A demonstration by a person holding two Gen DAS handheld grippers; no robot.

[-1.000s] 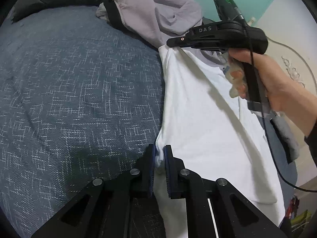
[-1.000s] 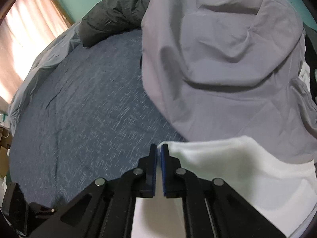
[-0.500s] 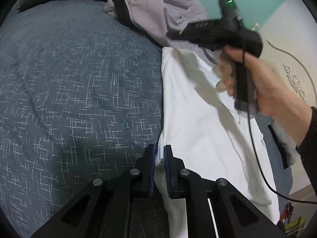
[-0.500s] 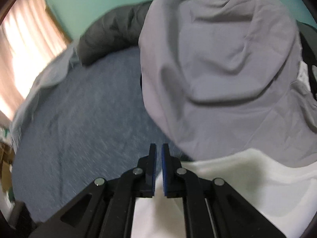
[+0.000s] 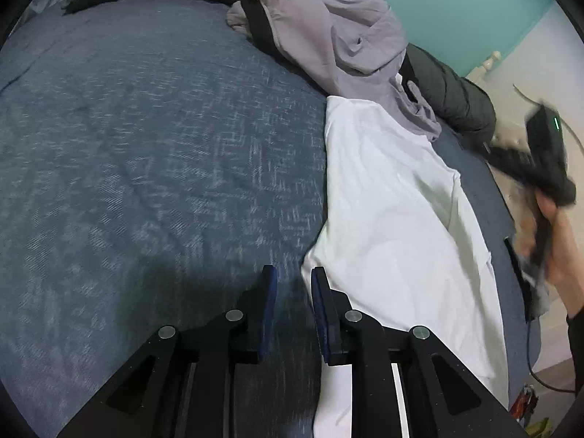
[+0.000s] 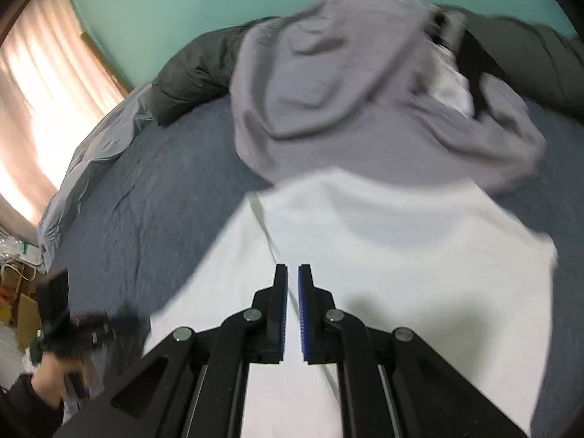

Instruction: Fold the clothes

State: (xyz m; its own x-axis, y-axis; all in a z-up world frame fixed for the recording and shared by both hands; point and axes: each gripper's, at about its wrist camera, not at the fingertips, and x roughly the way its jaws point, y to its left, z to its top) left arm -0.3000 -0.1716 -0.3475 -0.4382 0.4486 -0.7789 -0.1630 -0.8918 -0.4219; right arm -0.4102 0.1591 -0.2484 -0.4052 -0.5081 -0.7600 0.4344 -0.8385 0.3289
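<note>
Since a second ago, my left gripper (image 5: 292, 284) has let go of the white garment's (image 5: 398, 226) edge: its jaws have just been opening and are now standing a little apart with only blue bedcover (image 5: 146, 146) showing between them, the fabric edge lying just beside the right-hand pad. My right gripper (image 6: 292, 284) has pulled back from the garment's far corner; in the left wrist view I am seeing it blurred at the right edge, held in a hand (image 5: 562, 252) off the side of the bed. From its own camera I am looking down its nearly closed jaws, nothing pinched between them, hovering above the white garment (image 6: 401, 255).

That garment is lying stretched out flat along the bedcover (image 6: 146, 200), its far end touching a crumpled lilac garment (image 5: 328, 33) heaped near the dark grey duvet (image 5: 456, 91). A seam or fold line is running down the white cloth toward my right jaws. Behind the pile I am seeing a teal wall (image 6: 219, 0), and a lit curtain (image 6: 40, 84) at the left.
</note>
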